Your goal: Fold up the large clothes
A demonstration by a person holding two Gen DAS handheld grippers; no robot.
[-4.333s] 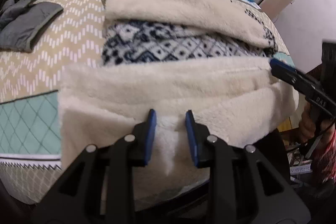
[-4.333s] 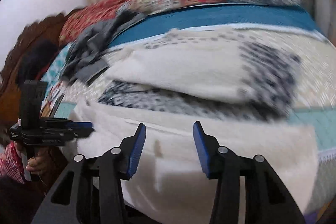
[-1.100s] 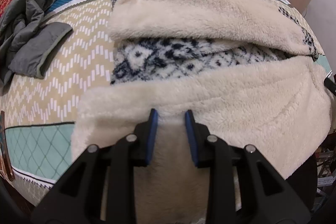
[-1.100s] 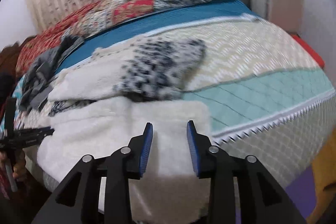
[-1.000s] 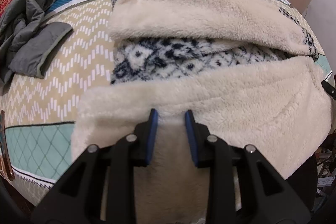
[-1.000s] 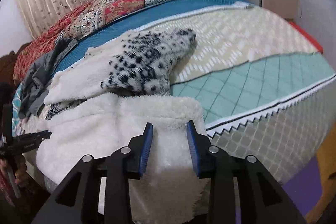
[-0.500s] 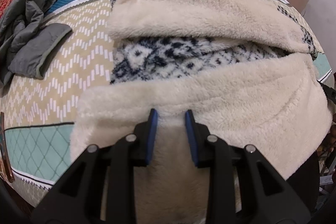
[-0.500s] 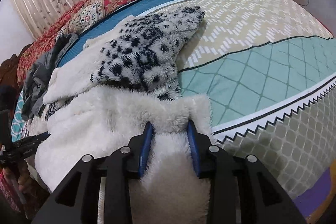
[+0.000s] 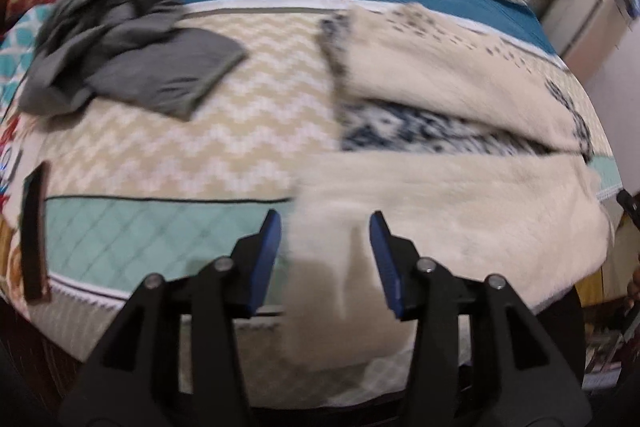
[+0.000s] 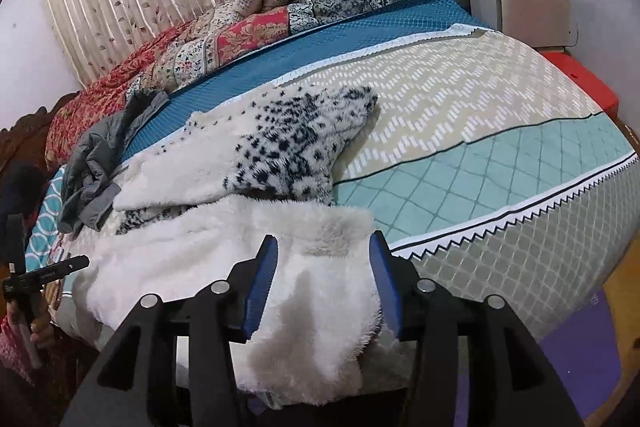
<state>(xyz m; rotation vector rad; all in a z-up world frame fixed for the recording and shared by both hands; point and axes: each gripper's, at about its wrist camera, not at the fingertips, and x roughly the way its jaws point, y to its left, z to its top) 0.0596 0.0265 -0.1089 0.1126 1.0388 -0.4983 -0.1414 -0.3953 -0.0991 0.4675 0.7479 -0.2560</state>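
- Bedspread (image 10: 500, 131) carries the fleece garment (image 10: 224, 259), its near hem draped over the bed's edge.
- Left claw (image 9: 324, 255) and right claw (image 10: 322, 271) both gape wide, fleece lying between their fingers.
- Best to close on both corners evenly, then lift together so the fold lands square.

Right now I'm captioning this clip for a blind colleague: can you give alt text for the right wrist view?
The right hand-held gripper, jaws open, straddles the corner of a cream fleece garment hanging over the bed edge. Its black-and-white patterned part lies folded behind, a grey garment sits further left, and the left hand-held gripper shows at the far left.
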